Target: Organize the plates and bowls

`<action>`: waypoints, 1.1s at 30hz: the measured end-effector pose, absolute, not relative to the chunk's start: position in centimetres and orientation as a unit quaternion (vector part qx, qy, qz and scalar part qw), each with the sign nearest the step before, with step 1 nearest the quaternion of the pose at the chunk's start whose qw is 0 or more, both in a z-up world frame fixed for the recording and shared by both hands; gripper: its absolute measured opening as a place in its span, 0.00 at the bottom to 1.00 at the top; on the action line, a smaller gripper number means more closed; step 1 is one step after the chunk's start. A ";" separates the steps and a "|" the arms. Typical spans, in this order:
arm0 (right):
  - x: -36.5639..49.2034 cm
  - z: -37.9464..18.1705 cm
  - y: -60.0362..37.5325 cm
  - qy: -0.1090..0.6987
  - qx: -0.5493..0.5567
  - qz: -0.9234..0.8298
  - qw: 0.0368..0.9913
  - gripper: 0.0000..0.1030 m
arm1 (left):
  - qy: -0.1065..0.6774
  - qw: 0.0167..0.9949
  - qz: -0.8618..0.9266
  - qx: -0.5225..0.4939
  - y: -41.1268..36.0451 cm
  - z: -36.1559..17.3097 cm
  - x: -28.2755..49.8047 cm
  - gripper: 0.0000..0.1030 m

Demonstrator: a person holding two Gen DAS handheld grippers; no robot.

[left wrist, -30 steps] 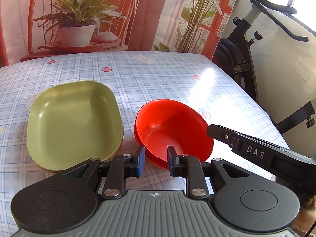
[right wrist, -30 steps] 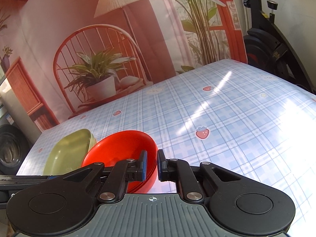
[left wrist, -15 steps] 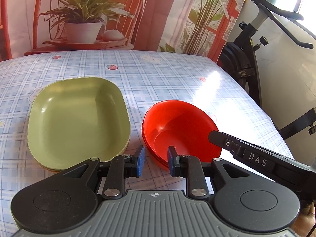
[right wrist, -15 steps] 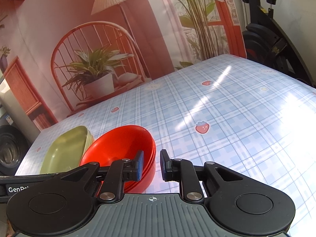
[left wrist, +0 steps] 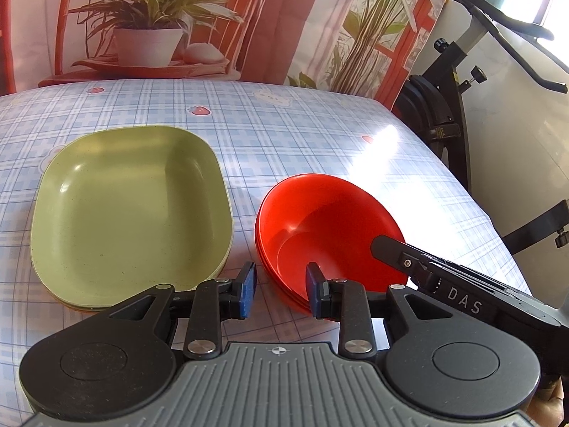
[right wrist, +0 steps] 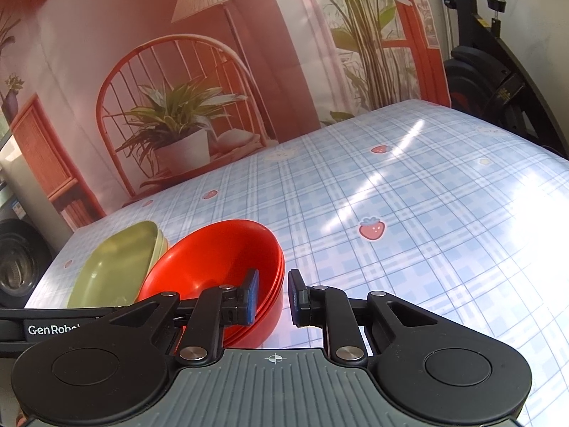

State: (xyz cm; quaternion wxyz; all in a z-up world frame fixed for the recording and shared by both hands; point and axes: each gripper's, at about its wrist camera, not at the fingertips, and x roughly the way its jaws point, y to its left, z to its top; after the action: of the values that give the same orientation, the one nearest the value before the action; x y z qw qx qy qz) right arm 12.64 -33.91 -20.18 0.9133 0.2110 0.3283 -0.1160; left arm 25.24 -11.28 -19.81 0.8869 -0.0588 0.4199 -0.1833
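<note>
Red plastic bowls point(left wrist: 330, 227), nested in a glossy stack near the tabletop's point(left wrist: 284, 135) near edge, sit just beside a stack of matte green plates point(left wrist: 128, 210), like grouped with like. The left gripper point(left wrist: 279, 290) and right gripper point(right wrist: 272, 297) each straddle the bowls' rim, jaws parted and holding nothing, seemingly just releasing or about to grasp.

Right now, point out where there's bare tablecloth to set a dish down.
Widest free patch: the tablecloth right of the red bowls, out to the table's right edge. Another strip runs behind the green plates and bowls, up to the backdrop. Crowded: the narrow gap between plates and bowls, and the near edge, where the left gripper and right gripper straddle the bowl rim.
</note>
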 end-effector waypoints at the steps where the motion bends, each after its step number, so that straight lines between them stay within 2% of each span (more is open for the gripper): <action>1: 12.6 -20.2 -33.9 0.328 0.210 -0.116 0.914 0.17 | 0.421 0.886 -0.184 -0.059 -11.3 -19.9 25.3 0.31; 15: 12.6 -19.7 -33.4 0.323 0.200 -0.125 0.917 0.13 | 0.420 0.885 -0.195 -0.053 -11.9 -19.3 25.1 0.30; 33: 14.6 -15.9 -30.2 0.311 0.151 -0.109 0.932 0.13 | 0.372 0.906 -0.190 -0.064 -8.9 -16.1 23.8 0.30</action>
State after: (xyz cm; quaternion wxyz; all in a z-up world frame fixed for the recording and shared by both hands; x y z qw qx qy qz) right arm 14.60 -30.17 -15.88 0.9320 0.1510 0.3108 -0.1091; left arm 23.76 -8.95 -16.08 0.9063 -0.0639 0.3720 -0.1902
